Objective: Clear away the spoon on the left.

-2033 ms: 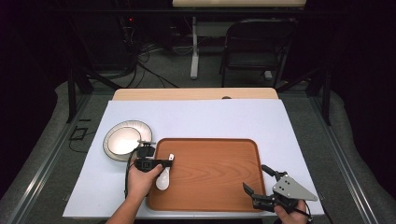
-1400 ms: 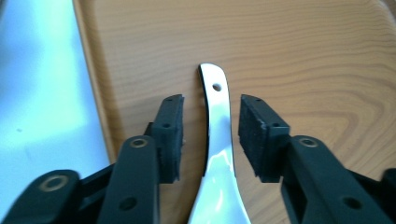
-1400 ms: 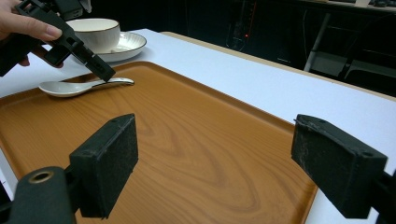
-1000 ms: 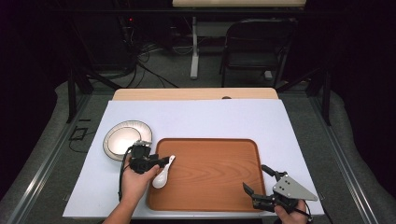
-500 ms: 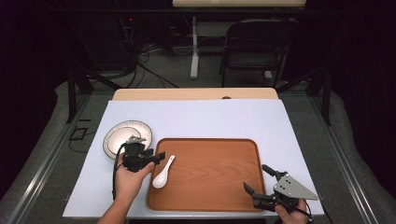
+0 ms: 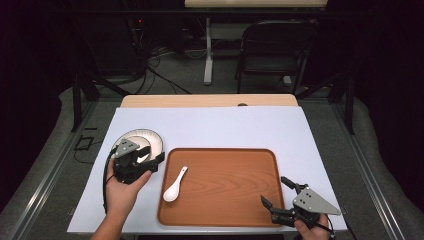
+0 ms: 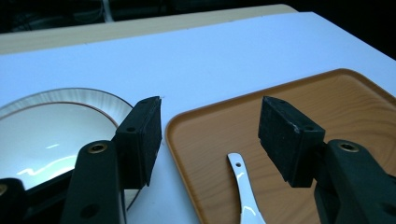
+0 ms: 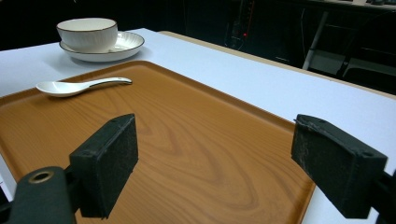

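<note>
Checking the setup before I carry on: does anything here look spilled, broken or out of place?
Nothing stands out. The white spoon lies flat at the left end of the wooden tray, which sits square on the table cover. The bowl stands upright on its plate beside the tray. No spills or damage show.

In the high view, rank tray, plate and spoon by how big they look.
1. Tray, by far the largest.
2. Plate, partly covered by the left gripper, yet clearly bigger than the spoon.
3. Spoon, smallest, lying on the tray.

Black folding chair (image 6: pixel 272 47) behind table; cables (image 6: pixel 165 62) on floor; white desk leg (image 6: pixel 207 50) beyond.
</note>
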A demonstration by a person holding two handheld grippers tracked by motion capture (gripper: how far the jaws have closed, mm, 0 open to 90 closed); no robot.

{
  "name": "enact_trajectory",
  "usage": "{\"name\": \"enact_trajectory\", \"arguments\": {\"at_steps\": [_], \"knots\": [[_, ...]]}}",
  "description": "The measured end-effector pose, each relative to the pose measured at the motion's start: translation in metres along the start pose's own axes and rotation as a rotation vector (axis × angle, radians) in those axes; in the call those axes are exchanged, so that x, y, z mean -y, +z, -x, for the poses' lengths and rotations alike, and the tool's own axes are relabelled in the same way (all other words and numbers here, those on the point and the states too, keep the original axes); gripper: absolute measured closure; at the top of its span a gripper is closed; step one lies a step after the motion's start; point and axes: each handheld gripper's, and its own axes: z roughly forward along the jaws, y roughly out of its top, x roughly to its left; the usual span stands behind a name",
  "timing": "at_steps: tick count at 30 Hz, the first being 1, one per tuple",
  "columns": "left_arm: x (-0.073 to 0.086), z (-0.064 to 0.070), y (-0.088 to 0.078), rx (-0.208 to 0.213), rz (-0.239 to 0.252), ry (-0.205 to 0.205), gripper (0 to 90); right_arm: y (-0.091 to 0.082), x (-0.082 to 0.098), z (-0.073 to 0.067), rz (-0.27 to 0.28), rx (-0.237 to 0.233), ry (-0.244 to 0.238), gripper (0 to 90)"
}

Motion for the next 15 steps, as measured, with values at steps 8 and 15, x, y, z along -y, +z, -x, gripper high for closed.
{"name": "enact_trajectory", "arguments": {"at_steps": [8,15], "knots": [[0.017,-0.008,-0.022,-0.032,0.036,0.021,38.5,0.0,0.0,-0.001,0.0,0.004,-0.005,14.2],[0.049,-0.021,-0.042,-0.08,0.07,-0.016,38.2,0.0,0.0,-0.002,-0.001,0.004,-0.008,14.2]]}}
